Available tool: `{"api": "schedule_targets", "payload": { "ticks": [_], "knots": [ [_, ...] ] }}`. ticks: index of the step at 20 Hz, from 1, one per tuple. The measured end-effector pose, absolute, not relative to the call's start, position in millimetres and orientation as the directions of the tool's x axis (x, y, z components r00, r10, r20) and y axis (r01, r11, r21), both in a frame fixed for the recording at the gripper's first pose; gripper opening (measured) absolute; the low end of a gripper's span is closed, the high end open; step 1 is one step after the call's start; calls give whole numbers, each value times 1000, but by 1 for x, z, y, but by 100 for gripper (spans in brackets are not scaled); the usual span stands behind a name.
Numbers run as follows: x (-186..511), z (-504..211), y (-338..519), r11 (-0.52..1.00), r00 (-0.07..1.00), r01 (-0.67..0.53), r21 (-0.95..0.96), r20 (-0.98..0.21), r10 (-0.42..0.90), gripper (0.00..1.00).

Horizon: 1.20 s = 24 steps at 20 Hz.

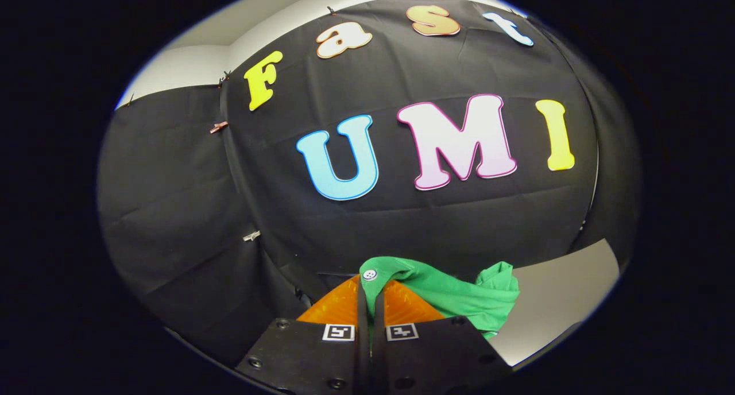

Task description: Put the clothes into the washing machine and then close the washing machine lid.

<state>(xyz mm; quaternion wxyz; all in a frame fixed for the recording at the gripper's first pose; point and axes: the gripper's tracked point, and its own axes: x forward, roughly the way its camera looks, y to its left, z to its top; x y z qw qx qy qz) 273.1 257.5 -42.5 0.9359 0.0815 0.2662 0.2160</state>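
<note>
Carry phase, as I judge it: my tool (370, 294) is clenched on the green garment (453, 297), fingers nearly together with a fold pinched between them, lifted before the booth wall. The cloth has a white button by the fingertips and drapes right, over the pale counter (563, 303). Next I must find the washing machine's opening and lower in.

The gripper (370, 303) has a black body with dark screws (square black-and-white markers at each finger's base, twelve o'clock side).
</note>
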Motion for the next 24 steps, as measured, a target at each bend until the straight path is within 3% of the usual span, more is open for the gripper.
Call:
{"api": "schedule_targets", "payload": {
  "ticks": [16, 24],
  "knots": [
    [233, -164, 354, 849, 638, -447, 282, -565, 523, 6],
    [237, -246, 327, 900, 675, -410, 147, -614, 408, 6]
  ]
}}
